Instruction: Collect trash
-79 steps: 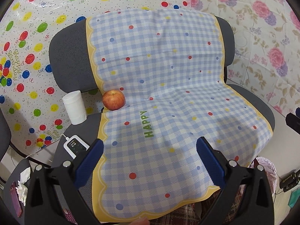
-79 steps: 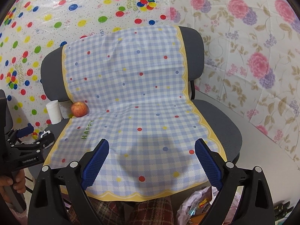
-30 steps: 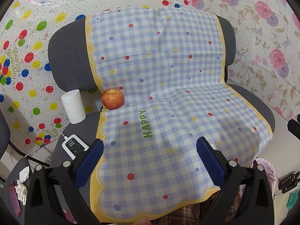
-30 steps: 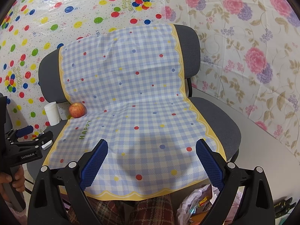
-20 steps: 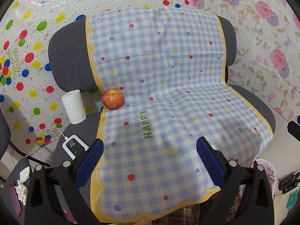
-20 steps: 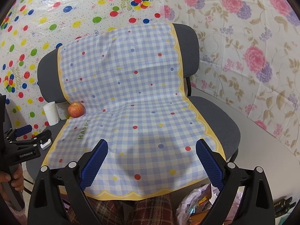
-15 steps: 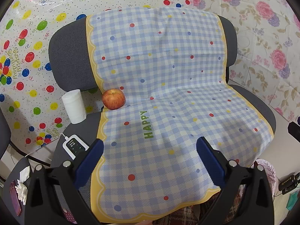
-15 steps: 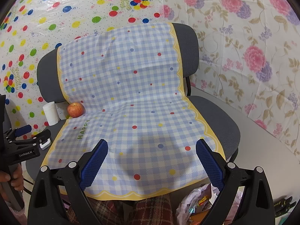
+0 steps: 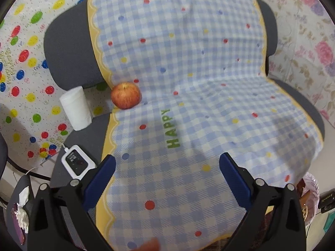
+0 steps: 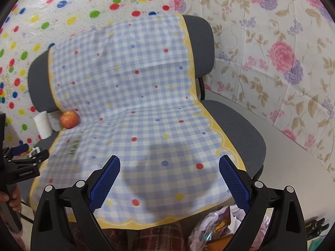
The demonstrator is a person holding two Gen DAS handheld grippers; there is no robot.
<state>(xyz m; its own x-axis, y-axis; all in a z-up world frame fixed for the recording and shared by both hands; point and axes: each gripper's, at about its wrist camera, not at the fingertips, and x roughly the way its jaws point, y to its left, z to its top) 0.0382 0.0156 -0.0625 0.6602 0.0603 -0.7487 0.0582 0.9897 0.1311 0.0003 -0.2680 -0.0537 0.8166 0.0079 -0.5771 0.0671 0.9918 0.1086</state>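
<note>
Your left gripper (image 9: 167, 167) and right gripper (image 10: 169, 169) both hang with jaws spread wide and empty above the checked cloth (image 9: 188, 104) draped over the grey chair (image 10: 236, 129). The apple (image 9: 125, 95) sits at the seat's back left, a white paper roll (image 9: 75, 107) just beside it. A bag of trash (image 10: 217, 228) lies below the seat's front edge.
</note>
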